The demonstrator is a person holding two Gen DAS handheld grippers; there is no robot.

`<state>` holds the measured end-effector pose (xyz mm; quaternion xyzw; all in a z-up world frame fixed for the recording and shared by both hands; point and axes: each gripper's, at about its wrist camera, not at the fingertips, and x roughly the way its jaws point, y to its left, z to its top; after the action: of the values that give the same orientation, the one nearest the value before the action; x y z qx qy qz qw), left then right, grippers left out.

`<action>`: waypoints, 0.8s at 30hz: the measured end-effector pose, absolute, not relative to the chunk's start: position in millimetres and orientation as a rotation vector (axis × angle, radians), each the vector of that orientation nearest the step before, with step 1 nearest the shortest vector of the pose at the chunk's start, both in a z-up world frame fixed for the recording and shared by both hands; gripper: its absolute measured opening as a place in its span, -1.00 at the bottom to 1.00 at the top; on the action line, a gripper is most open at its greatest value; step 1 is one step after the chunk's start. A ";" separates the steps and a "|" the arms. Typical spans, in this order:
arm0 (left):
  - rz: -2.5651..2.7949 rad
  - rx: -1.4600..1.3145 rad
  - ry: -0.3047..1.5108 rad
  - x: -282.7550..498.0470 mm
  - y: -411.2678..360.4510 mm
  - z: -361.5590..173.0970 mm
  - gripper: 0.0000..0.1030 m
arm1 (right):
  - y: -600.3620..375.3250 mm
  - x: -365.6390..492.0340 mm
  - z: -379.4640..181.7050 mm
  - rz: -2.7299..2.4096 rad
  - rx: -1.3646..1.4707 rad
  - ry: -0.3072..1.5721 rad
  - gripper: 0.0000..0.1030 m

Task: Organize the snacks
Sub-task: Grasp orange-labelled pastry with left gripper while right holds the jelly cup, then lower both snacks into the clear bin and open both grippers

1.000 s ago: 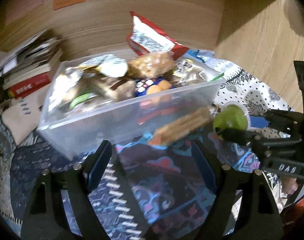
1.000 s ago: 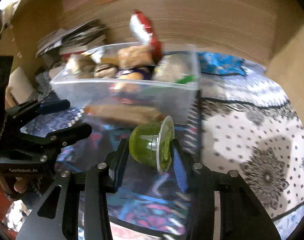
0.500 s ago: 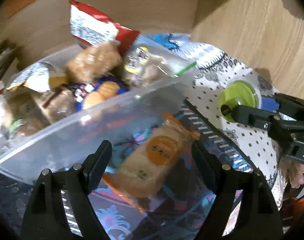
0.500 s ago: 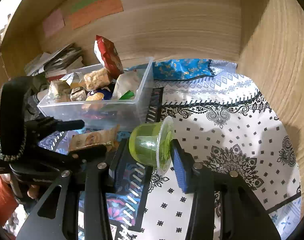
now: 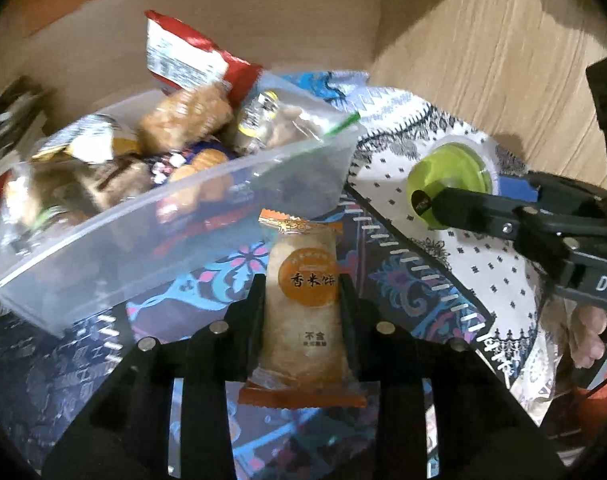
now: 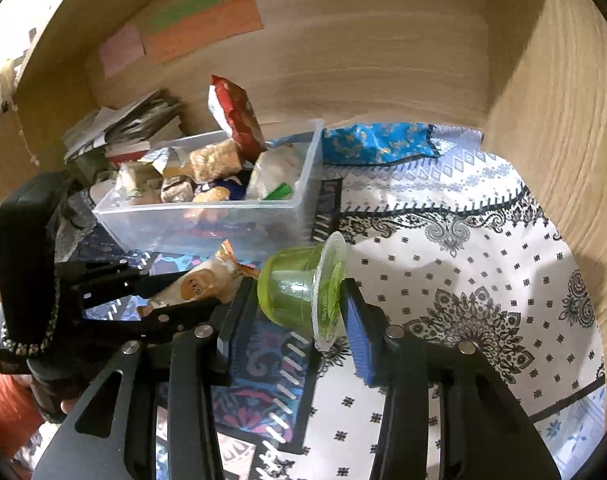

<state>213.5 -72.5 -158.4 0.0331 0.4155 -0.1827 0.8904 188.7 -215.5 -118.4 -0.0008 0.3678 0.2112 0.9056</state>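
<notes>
At 11 o'clock of the clear bin (image 5: 151, 240), your left gripper (image 5: 302, 312), jaws just closing, clamps the rice cracker packet (image 5: 303, 312); your right gripper (image 6: 299, 300) clamps the green jelly cup (image 6: 295, 292).

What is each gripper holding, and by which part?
Left gripper pinches the rice cracker packet across its long sides; right gripper clamps the green jelly cup, base against lid.

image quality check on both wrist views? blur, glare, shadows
Left wrist: rice cracker packet sharp, clear bin and its snacks motion-smeared, hard shadow on the wood wall. Right wrist: mostly sharp, strong fisheye bending, dark vignette corners, glare upper left.
</notes>
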 end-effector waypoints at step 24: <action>-0.200 -0.046 0.628 229.6 0.4 -72.8 -0.35 | -156.6 225.7 -80.5 0.504 -0.072 0.649 -0.24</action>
<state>229.6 0.4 -72.8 -0.0227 0.3083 -0.0984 0.9459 225.7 -156.6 -80.5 -0.0352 0.3152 0.2450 0.9162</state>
